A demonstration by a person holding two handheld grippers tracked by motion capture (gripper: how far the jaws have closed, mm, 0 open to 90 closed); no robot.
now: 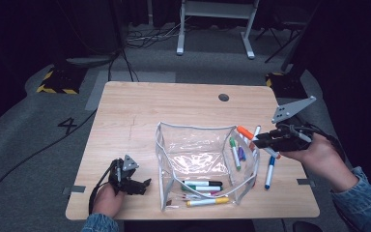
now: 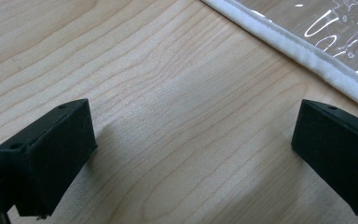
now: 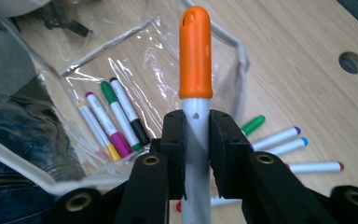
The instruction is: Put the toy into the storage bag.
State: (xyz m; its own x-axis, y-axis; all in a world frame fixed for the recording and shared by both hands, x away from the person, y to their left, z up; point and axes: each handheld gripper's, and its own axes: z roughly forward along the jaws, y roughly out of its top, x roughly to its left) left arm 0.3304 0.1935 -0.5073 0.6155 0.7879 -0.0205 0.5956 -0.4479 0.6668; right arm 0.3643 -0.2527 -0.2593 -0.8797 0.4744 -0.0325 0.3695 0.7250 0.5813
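Your right tongs (image 3: 196, 140) clamp the orange marker (image 3: 196, 56), raised beside the pouch (image 1: 198, 145); left tongs (image 2: 191, 154) rest open on the table (image 1: 140, 111).

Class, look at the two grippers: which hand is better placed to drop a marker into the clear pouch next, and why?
The right. The right gripper is shut on the orange-capped marker, raised beside the clear pouch. The left gripper rests on the table with its jaws open, nothing between them.
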